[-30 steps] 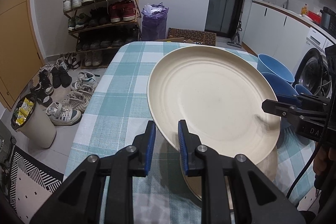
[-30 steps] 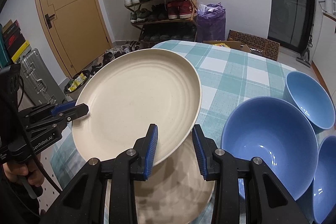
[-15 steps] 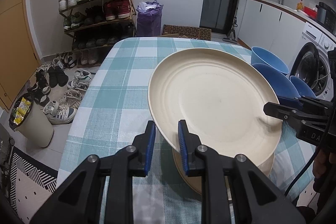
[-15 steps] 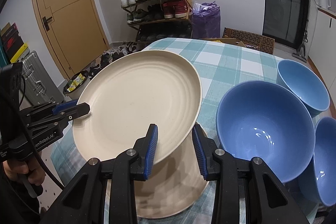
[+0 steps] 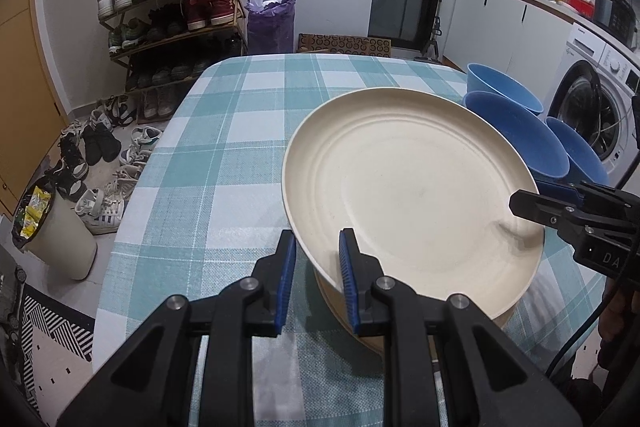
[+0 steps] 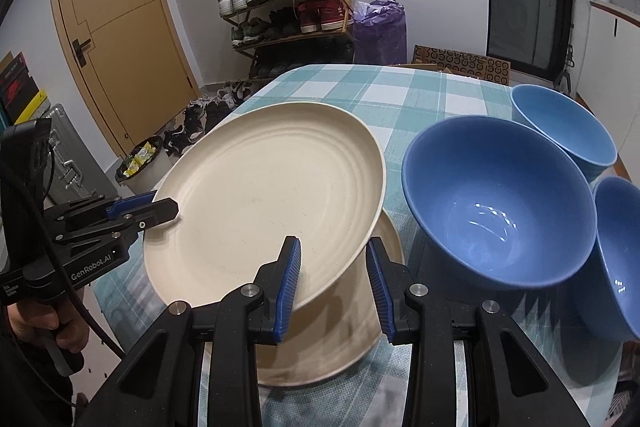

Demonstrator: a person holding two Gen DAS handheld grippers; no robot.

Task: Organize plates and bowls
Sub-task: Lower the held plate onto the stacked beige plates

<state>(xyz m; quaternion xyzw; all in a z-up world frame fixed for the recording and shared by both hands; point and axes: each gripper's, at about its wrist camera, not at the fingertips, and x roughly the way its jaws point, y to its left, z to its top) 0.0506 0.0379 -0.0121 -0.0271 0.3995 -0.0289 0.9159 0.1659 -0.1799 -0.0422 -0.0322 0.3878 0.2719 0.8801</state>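
Both grippers are clamped on the same cream plate (image 5: 412,195): the left gripper (image 5: 318,281) pinches its near-left rim and the right gripper (image 6: 334,285) grips the near-right rim. It's tilted just above a second cream plate (image 6: 348,339) on the checked tablecloth (image 5: 224,163), with three blue bowls (image 6: 496,199) just to its right.

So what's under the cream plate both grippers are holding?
A second cream plate lies on the checked tablecloth beneath the held plate. Only its near edge shows; the rest is covered.
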